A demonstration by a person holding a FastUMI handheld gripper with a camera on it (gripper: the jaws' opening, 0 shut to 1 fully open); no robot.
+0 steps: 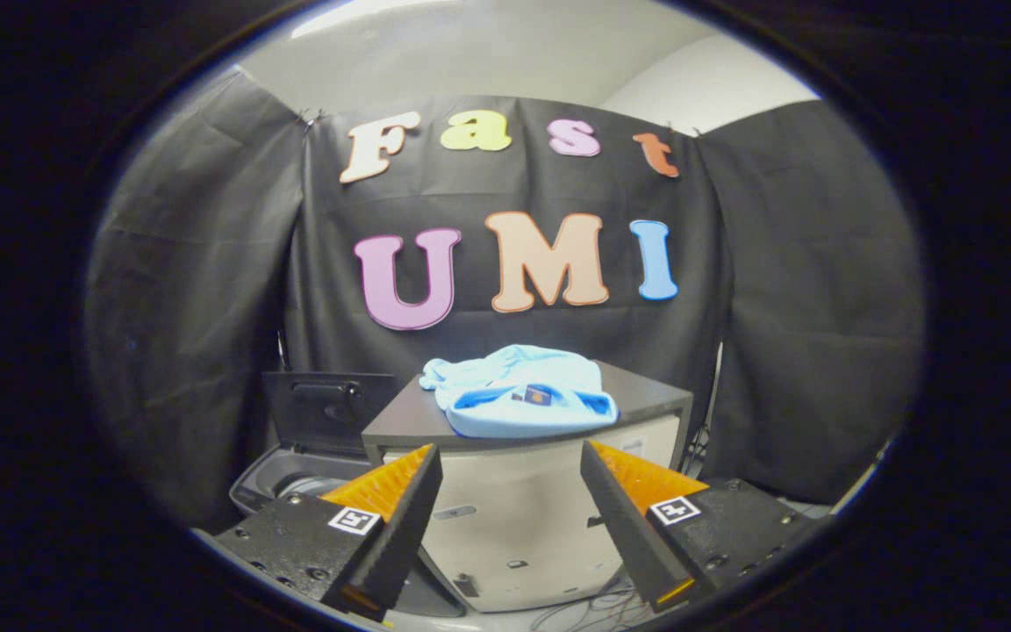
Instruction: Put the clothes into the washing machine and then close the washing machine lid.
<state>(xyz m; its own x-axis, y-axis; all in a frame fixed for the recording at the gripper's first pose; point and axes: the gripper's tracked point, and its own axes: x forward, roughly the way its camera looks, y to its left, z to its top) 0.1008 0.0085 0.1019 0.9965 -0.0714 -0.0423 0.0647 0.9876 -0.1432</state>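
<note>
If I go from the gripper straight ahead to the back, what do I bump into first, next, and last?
Open gripper fingers, then the pale cabinet, then the blue clothes on its dark top, then the black cloth wall.

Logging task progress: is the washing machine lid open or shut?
Open. The dark washing machine lid stands upright behind the grey tub opening, left of the cabinet holding the light blue garment. Open gripper holds nothing.

One piece of clothing, a light blue garment, lies crumpled on top of one cabinet. One washing machine stands beside that cabinet, lower than its top, with one lid raised upright behind its opening. One pair of tongs with two fingers, set wide apart and holding nothing, sits in front of the cabinet. Two square markers ride on the tongs, one per side.
</note>
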